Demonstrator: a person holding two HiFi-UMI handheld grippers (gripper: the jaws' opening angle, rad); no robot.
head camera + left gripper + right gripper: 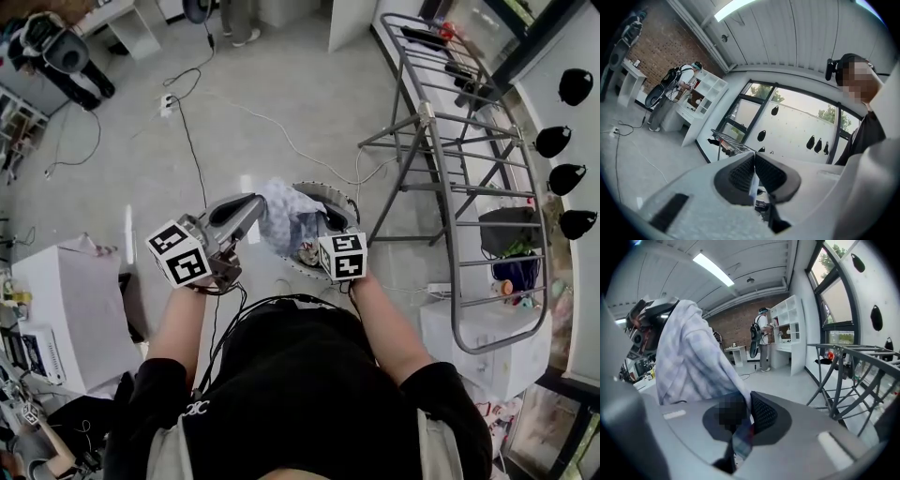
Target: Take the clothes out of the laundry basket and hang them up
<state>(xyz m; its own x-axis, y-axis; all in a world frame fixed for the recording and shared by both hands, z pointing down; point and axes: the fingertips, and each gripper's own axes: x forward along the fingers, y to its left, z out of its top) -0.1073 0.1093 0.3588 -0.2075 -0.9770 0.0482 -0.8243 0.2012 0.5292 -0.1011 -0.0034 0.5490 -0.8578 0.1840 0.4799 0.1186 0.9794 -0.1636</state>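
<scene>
Since the garment (281, 217) is a thin, pale checked cloth that drapes in loose folds, it is judged to be light, soft and limp. It is not judged fragile. No shape will be kept by it unless it is supported, so hold is best taken at an edge or hem, at two points set apart, so that it can be spread.

At the left, the left gripper (255, 208) is held about level. Its jaws are closed together on a narrow sliver of pale cloth, which is taken to be an edge of the garment.

Between the two grippers, the bulk of the garment is bunched and hangs in the air. It is held above the laundry basket (330, 191), which stands on the floor. More clothing is seen inside the basket.

Further right, the right gripper (747, 404) is angled downward. Its jaws are nearly together and pinched on a fold of the checked cloth, which rises up and to the left of them.

At the far right, the drying rack (441, 178) stands well apart from the garment. A slipped thin edge is judged the main risk.
</scene>
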